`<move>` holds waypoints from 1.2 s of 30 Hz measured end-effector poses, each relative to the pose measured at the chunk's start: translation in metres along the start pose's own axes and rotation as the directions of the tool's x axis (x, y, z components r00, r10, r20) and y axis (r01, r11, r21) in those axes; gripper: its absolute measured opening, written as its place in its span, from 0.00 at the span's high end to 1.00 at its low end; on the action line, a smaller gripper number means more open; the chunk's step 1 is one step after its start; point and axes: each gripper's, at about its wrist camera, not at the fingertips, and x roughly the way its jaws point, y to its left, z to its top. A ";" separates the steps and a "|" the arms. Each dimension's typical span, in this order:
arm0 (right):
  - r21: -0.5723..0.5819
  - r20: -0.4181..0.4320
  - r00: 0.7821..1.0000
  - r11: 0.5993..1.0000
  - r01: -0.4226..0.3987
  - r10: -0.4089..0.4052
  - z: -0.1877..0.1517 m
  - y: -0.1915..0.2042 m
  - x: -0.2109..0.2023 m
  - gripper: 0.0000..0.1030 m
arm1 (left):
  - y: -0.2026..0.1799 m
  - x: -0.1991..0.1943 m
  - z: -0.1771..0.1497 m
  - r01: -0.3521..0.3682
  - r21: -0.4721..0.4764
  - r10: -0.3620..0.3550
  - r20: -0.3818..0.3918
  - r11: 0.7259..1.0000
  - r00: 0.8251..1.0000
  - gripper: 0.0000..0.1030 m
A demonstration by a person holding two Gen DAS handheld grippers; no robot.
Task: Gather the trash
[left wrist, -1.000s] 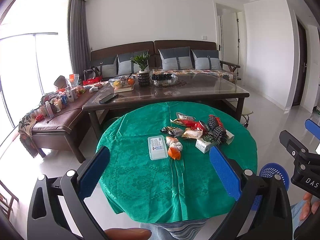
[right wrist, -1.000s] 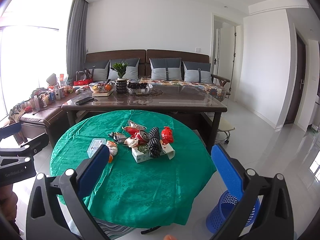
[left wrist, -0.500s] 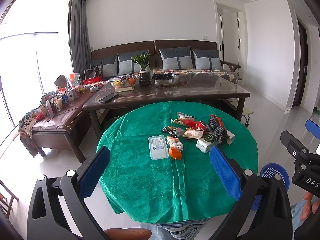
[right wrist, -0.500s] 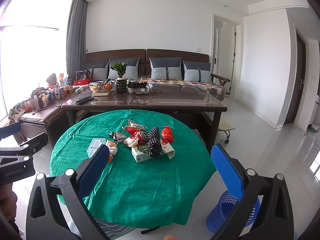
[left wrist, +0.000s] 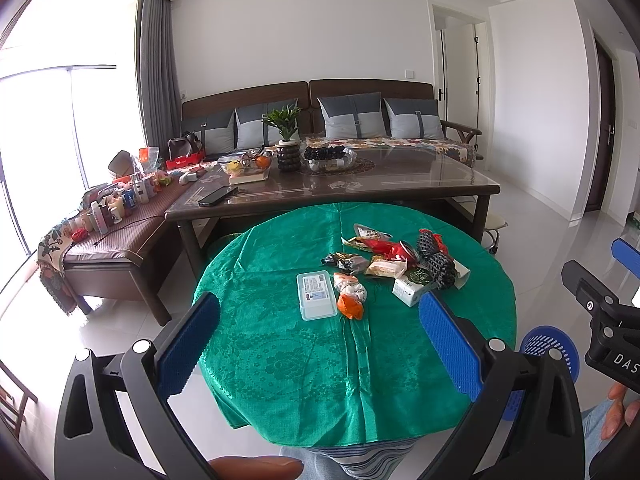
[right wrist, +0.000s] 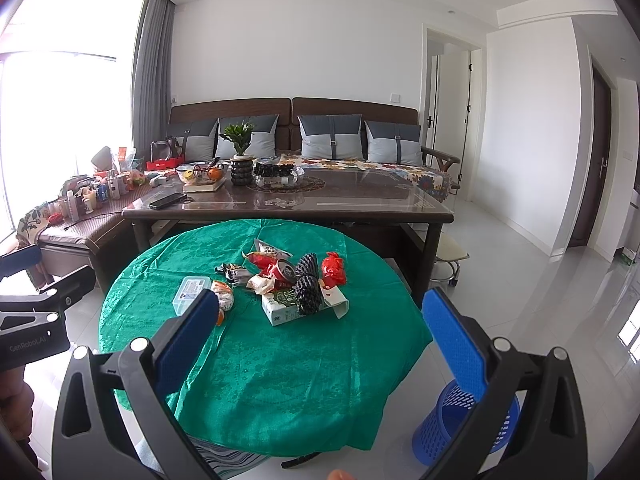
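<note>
Over round green desk (left wrist: pixel 280 344), we hold both tools as a second ago: left tool (left wrist: pixel 320 336) and right tool (right wrist: pixel 320 332) spread wide, empty. Trash pile (left wrist: pixel 394 262) untouched mid-desk; blue bin (right wrist: pixel 460 428) on floor right. Collecting not begun.

"GenRobot.AI" on left gripper (right wrist: pixel 44 312); "DAS" on right gripper (left wrist: pixel 600 304).

- Left gripper (left wrist: pixel 320 340) held level above the near edge of the round table (left wrist: pixel 280 360), its blue-padded jaws spread wide, gripping nothing.
- Right gripper (right wrist: pixel 324 340) held likewise over the table's near right side, jaws wide apart, empty.
</note>
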 end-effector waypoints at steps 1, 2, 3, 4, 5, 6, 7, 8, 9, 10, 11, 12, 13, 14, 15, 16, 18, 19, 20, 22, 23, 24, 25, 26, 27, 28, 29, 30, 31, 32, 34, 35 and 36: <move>0.001 -0.001 1.000 1.000 -0.001 0.001 0.000 0.000 -0.001 0.04 | 0.000 0.000 0.000 0.000 0.000 0.000 0.000 1.000 1.000 0.04; 0.002 -0.002 1.000 1.000 0.000 0.000 0.000 0.000 -0.001 0.04 | 0.000 0.000 0.000 0.000 0.000 0.000 0.000 1.000 1.000 0.04; 0.002 -0.002 1.000 1.000 -0.001 0.001 0.000 0.000 -0.001 0.04 | 0.000 0.000 0.000 0.000 0.000 0.000 0.000 1.000 1.000 0.04; 0.001 -0.002 1.000 1.000 0.000 0.000 0.000 0.000 0.000 0.04 | 0.000 0.000 0.000 0.000 0.000 0.000 -0.001 1.000 1.000 0.04; 0.001 -0.003 1.000 1.000 0.000 0.000 0.000 0.000 -0.001 0.04 | 0.000 0.000 0.000 0.001 0.000 -0.001 0.000 1.000 1.000 0.04; 0.002 -0.004 1.000 1.000 0.000 0.000 0.000 -0.001 -0.001 0.04 | 0.000 0.000 0.000 0.000 0.000 0.000 0.000 1.000 1.000 0.04; 0.003 -0.004 1.000 1.000 0.000 0.000 0.000 -0.003 -0.003 0.04 | 0.000 0.000 0.000 0.000 0.000 0.000 0.000 1.000 1.000 0.04; 0.002 -0.003 1.000 1.000 0.000 0.000 0.000 -0.002 -0.003 0.04 | 0.000 0.000 0.000 0.000 0.001 0.000 0.000 1.000 1.000 0.04; 0.002 -0.003 1.000 1.000 0.001 -0.001 0.000 -0.002 -0.002 0.04 | 0.000 0.000 0.000 0.000 0.000 0.000 -0.001 1.000 1.000 0.04; 0.003 -0.004 1.000 1.000 0.000 0.000 0.000 -0.002 -0.002 0.04 | 0.000 0.000 0.000 0.001 0.000 -0.001 -0.001 1.000 1.000 0.04; 0.003 -0.004 1.000 1.000 0.001 -0.001 0.000 -0.002 -0.002 0.04 | 0.000 0.000 0.000 0.000 0.000 0.000 -0.001 1.000 1.000 0.04; 0.003 -0.004 1.000 1.000 0.001 -0.001 0.000 -0.002 -0.002 0.04 | 0.000 0.000 0.000 0.000 0.001 0.000 -0.001 1.000 1.000 0.04; 0.003 -0.005 1.000 1.000 0.002 -0.002 0.000 -0.002 -0.002 0.04 | 0.000 0.000 0.000 0.000 0.000 0.000 -0.002 1.000 1.000 0.04; 0.004 -0.006 1.000 1.000 0.003 -0.003 -0.001 -0.003 -0.002 0.04 | 0.000 0.000 0.000 0.000 -0.001 0.000 -0.002 1.000 1.000 0.04; 0.005 -0.007 1.000 1.000 0.003 -0.003 -0.001 -0.004 -0.002 0.04 | 0.001 0.001 0.000 -0.001 -0.002 0.001 -0.003 1.000 1.000 0.04; 0.006 -0.007 1.000 1.000 0.003 -0.003 -0.001 -0.004 -0.003 0.04 | 0.003 0.003 -0.001 -0.002 -0.003 0.002 -0.004 1.000 1.000 0.04; 0.005 -0.006 1.000 1.000 0.004 -0.004 -0.002 -0.004 -0.003 0.04 | 0.006 0.004 -0.002 -0.004 -0.005 0.004 -0.006 1.000 1.000 0.04; 0.005 -0.007 1.000 1.000 0.004 -0.004 -0.002 -0.004 -0.003 0.04 | 0.006 0.005 -0.003 -0.004 -0.007 0.004 -0.008 1.000 1.000 0.04; 0.006 -0.008 1.000 1.000 0.003 -0.003 -0.002 -0.004 -0.004 0.04 | 0.007 0.004 -0.003 -0.004 -0.008 0.004 -0.010 1.000 1.000 0.04; 0.007 -0.011 1.000 1.000 0.005 -0.005 -0.003 -0.004 0.001 0.04 | 0.017 0.019 -0.018 -0.004 -0.012 0.004 -0.020 1.000 1.000 0.04; 0.008 -0.016 1.000 1.000 0.009 -0.009 -0.008 -0.007 0.011 0.04 | 0.018 0.021 -0.019 -0.003 -0.013 0.002 -0.025 1.000 1.000 0.04; 0.010 -0.018 1.000 1.000 0.009 -0.009 -0.009 -0.008 0.013 0.04 | 0.019 0.022 -0.019 -0.002 -0.014 0.002 -0.027 1.000 1.000 0.04; 0.011 -0.019 1.000 1.000 0.009 -0.009 -0.009 -0.008 0.014 0.04 | 0.019 0.027 -0.017 -0.001 -0.017 0.000 -0.039 1.000 0.999 0.04; 0.012 -0.025 1.000 1.000 0.011 -0.011 -0.009 -0.009 0.015 0.04 | 0.020 0.029 -0.019 0.000 -0.019 -0.001 -0.045 1.000 0.999 0.04; 0.011 -0.031 0.999 1.000 0.013 -0.012 -0.010 -0.009 0.018 0.04 | 0.020 0.033 -0.019 0.001 -0.022 -0.002 -0.058 1.000 0.998 0.04; 0.012 -0.038 0.999 1.000 0.013 -0.013 -0.011 -0.010 0.022 0.04 | 0.021 0.037 -0.020 0.002 -0.023 -0.004 -0.069 1.000 0.998 0.04; 0.013 -0.046 0.999 1.000 0.013 -0.013 -0.012 -0.010 0.025 0.04 | 0.022 0.042 -0.023 0.002 -0.025 -0.004 -0.082 1.000 0.997 0.04; 0.014 -0.052 0.999 1.000 0.014 -0.013 -0.012 -0.009 0.028 0.04 | 0.023 0.048 -0.024 0.003 -0.026 -0.005 -0.097 1.000 0.995 0.04; 0.015 -0.059 0.998 1.000 0.013 -0.012 -0.014 -0.010 0.032 0.04 | 0.024 0.056 -0.027 0.003 -0.029 -0.006 -0.115 1.000 0.993 0.04; 0.018 -0.067 0.998 1.000 0.008 -0.007 -0.015 -0.010 0.036 0.04 | 0.026 0.063 -0.030 0.003 -0.033 -0.007 -0.133 0.999 0.991 0.04; 0.022 -0.084 0.996 1.000 0.005 -0.003 -0.017 -0.010 0.046 0.04 | 0.026 0.081 -0.034 0.006 -0.040 -0.013 -0.174 0.999 0.985 0.04; 0.021 -0.091 0.996 1.000 0.005 -0.003 -0.018 -0.010 0.050 0.04 | 0.027 0.090 -0.037 0.007 -0.043 -0.015 -0.195 0.999 0.981 0.04; 0.022 -0.098 0.995 1.000 0.004 -0.001 -0.020 -0.010 0.054 0.04 | 0.027 0.099 -0.040 0.007 -0.044 -0.016 -0.213 0.999 0.977 0.04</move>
